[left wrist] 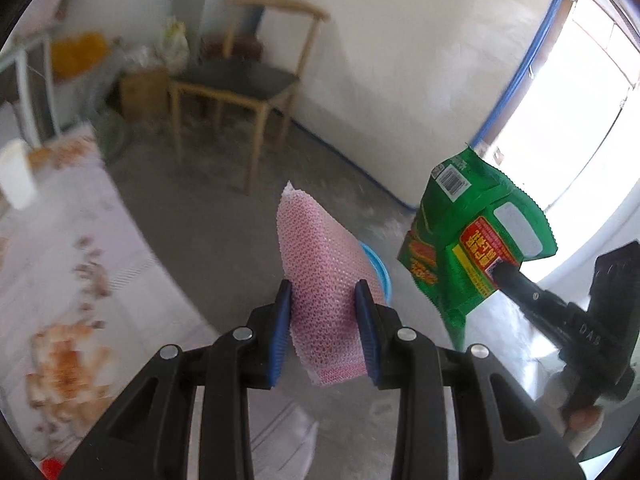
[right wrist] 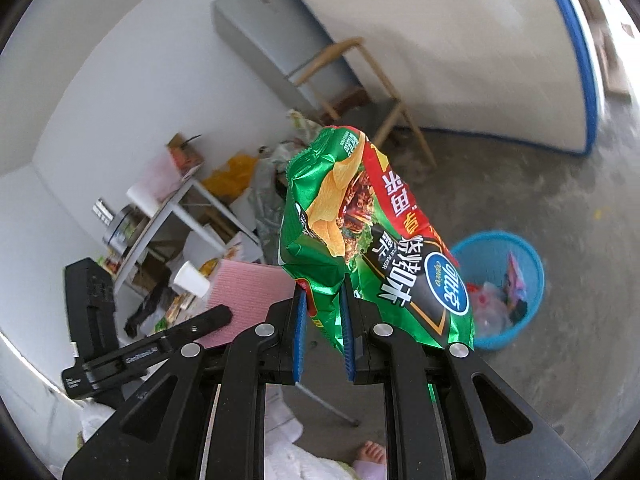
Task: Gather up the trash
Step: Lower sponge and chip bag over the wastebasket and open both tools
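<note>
Left gripper (left wrist: 324,300): blue ribbed pads closed on a pink sponge cloth (left wrist: 320,264), a flat rectangular sheet with a honeycomb mesh texture. The sheet stands on edge between the pads, its long axis running forward and up from the jaws, its far corner slightly curled.

Right gripper (right wrist: 324,308): blue pads clamped narrowly on the lower edge of a green chip bag (right wrist: 360,232). The bag is crinkled, glossy foil with a red band, printed potato chips and a blue oval logo; its serrated seal points up and away from the jaws, the long axis roughly in line with the fingers.

Beyond and to the right of the right gripper, low on the grey concrete floor (right wrist: 540,184), stands a blue mesh wastebasket (right wrist: 532,280), round, holding plastic scraps.
</note>
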Available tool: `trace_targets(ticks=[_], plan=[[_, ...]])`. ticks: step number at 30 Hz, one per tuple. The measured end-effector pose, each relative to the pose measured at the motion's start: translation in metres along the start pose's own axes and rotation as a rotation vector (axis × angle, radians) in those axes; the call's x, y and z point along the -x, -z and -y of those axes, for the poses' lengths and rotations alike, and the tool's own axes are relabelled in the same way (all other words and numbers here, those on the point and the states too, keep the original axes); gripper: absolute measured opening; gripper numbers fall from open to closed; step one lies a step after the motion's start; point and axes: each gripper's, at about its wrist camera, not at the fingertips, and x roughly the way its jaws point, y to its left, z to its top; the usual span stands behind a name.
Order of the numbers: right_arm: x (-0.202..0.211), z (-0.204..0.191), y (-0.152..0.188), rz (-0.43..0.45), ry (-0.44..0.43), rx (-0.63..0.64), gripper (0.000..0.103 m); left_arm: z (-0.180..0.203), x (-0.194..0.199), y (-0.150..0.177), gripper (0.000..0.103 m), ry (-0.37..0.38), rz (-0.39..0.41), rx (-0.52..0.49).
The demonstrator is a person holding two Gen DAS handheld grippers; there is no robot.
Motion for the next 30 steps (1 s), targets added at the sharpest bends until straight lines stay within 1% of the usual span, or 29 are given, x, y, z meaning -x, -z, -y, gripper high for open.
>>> trace_targets(ticks=[2,3,7,9,14,16,17,19,21,22,23,24,25,26,27,28,29,30], plan=[[-0.009,0.02,0.001,-0.02,-0.003,-0.058,0.014,0.005,-0.023,-0.005,0.031,0.004,-0.046,-0.002],[-0.015,0.029,0.001,-0.032,-0.011,-0.087,0.014,0.009,-0.041,-0.01,0.031,0.006,-0.081,-0.009],[-0.041,0.064,-0.002,-0.075,-0.041,-0.189,0.014,0.022,-0.088,-0.022,0.031,-0.014,-0.166,-0.029],[-0.056,0.08,-0.005,-0.093,-0.042,-0.226,0.014,0.026,-0.108,-0.029,0.031,-0.029,-0.193,-0.042],[-0.096,0.116,-0.015,-0.136,0.012,-0.282,0.014,0.038,-0.163,-0.045,0.031,-0.062,-0.264,-0.076],[-0.105,0.13,-0.018,-0.145,0.022,-0.3,0.014,0.043,-0.182,-0.046,0.031,-0.073,-0.295,-0.076],[-0.109,0.135,-0.02,-0.147,0.026,-0.315,0.014,0.045,-0.199,-0.049,0.031,-0.083,-0.318,-0.078],[-0.115,0.147,-0.021,-0.147,0.019,-0.339,0.014,0.046,-0.219,-0.05,0.031,-0.105,-0.341,-0.087],[-0.12,0.157,-0.024,-0.138,0.012,-0.369,0.015,0.051,-0.234,-0.052,0.033,-0.124,-0.346,-0.122],[-0.124,0.164,-0.026,-0.131,-0.003,-0.385,0.018,0.055,-0.243,-0.054,0.034,-0.12,-0.345,-0.137],[-0.129,0.171,-0.027,-0.133,-0.013,-0.398,0.019,0.058,-0.25,-0.054,0.035,-0.113,-0.348,-0.139],[-0.137,0.181,-0.026,-0.142,0.011,-0.418,0.027,0.057,-0.256,-0.054,0.039,-0.11,-0.358,-0.138],[-0.144,0.191,-0.026,-0.152,0.03,-0.431,0.036,0.057,-0.262,-0.054,0.04,-0.107,-0.367,-0.133],[-0.149,0.197,-0.025,-0.161,0.033,-0.437,0.049,0.057,-0.264,-0.054,0.041,-0.109,-0.366,-0.13],[-0.154,0.203,-0.022,-0.171,0.041,-0.44,0.051,0.054,-0.264,-0.056,0.043,-0.107,-0.361,-0.127],[-0.158,0.209,-0.018,-0.187,0.082,-0.44,0.051,0.054,-0.261,-0.056,0.046,-0.098,-0.354,-0.123],[-0.159,0.213,-0.016,-0.2,0.112,-0.442,0.052,0.054,-0.257,-0.057,0.047,-0.091,-0.348,-0.122],[-0.16,0.218,-0.01,-0.209,0.121,-0.454,0.053,0.055,-0.253,-0.058,0.047,-0.077,-0.34,-0.122]])
